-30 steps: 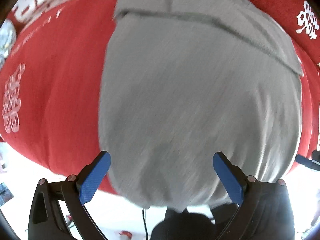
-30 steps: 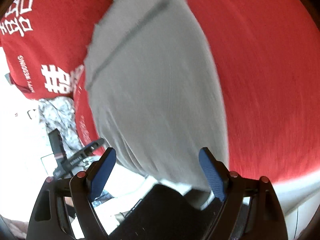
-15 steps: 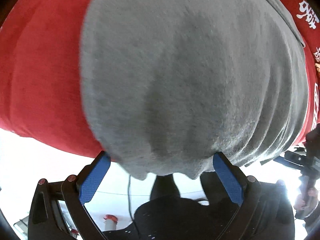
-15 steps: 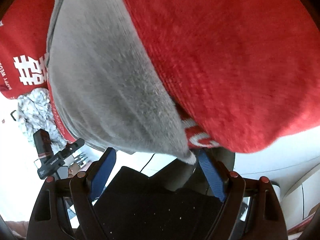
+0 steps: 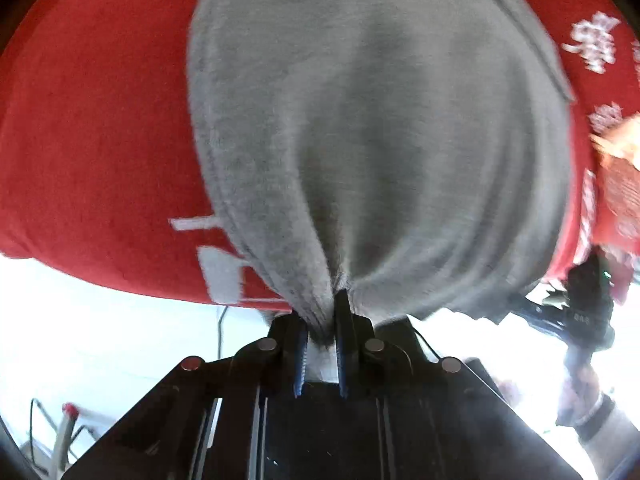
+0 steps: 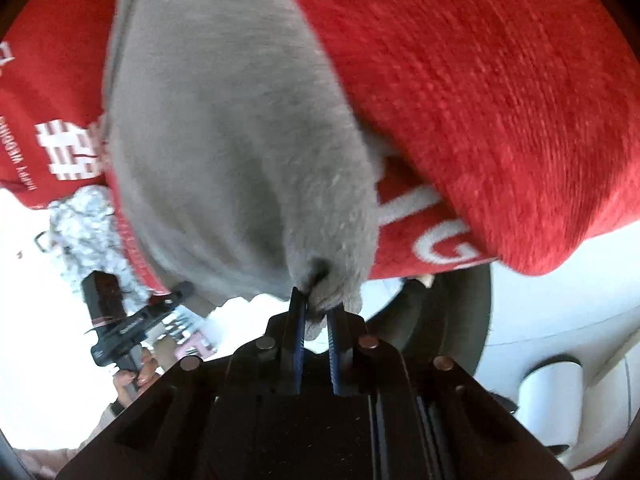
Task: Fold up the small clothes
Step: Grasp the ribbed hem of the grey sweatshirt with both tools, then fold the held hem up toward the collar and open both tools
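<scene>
A grey garment (image 5: pixel 380 128) lies spread on a red cloth with white characters (image 5: pixel 96 120). My left gripper (image 5: pixel 322 316) is shut on the garment's near hem, which bunches into folds between the blue pads. In the right wrist view the same grey garment (image 6: pixel 232 140) lies on the red cloth (image 6: pixel 480 80). My right gripper (image 6: pixel 318 312) is shut on the other near corner of the hem. Each gripper shows in the other's view, at the cloth's near edge: the right one (image 5: pixel 584 312), the left one (image 6: pixel 120 320).
The red cloth's near edge hangs over the surface, with bright white floor below. A crumpled white-grey patterned cloth (image 6: pixel 84 228) lies at the left edge. A white cylinder (image 6: pixel 552 396) stands at the lower right. An orange-patterned item (image 5: pixel 620 168) sits at the right.
Both grippers have closed from wide open onto the garment's near hem. The hem now bunches between each pair of pads.
</scene>
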